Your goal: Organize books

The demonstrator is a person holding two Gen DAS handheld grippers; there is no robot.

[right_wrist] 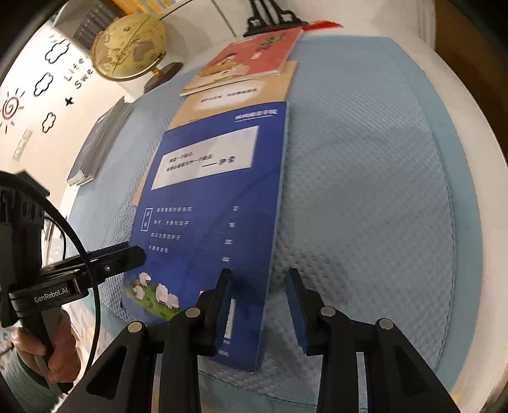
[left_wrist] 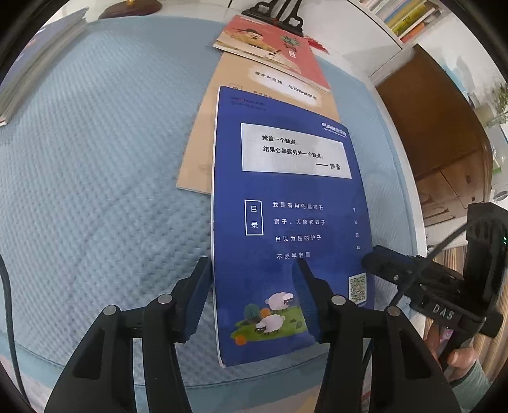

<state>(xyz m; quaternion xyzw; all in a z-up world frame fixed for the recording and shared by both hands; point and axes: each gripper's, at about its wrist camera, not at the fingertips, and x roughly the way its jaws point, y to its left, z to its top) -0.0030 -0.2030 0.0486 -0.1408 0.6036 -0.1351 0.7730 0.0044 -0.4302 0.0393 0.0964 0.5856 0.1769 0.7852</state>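
A blue book (left_wrist: 292, 222) with a sheep picture lies flat on the light blue mat (left_wrist: 95, 159), overlapping a tan book (left_wrist: 203, 152). A red book (left_wrist: 285, 54) lies over the tan book's far end. My left gripper (left_wrist: 251, 265) straddles the blue book's left edge, one finger over the cover and one just off it, with a wide gap between the pads. My right gripper (right_wrist: 258, 273) straddles the right edge of the blue book (right_wrist: 206, 197) the same way, jaws apart. Each view shows the other gripper's finger (right_wrist: 127, 255) at the book's opposite side.
A stack of books (right_wrist: 98, 143) sits at the mat's far left, beside a globe (right_wrist: 130, 47). A black book stand (right_wrist: 273, 19) stands behind the red book. A bookshelf (left_wrist: 403, 16) is at the back right. A person's hand (right_wrist: 60, 333) holds the left gripper's handle.
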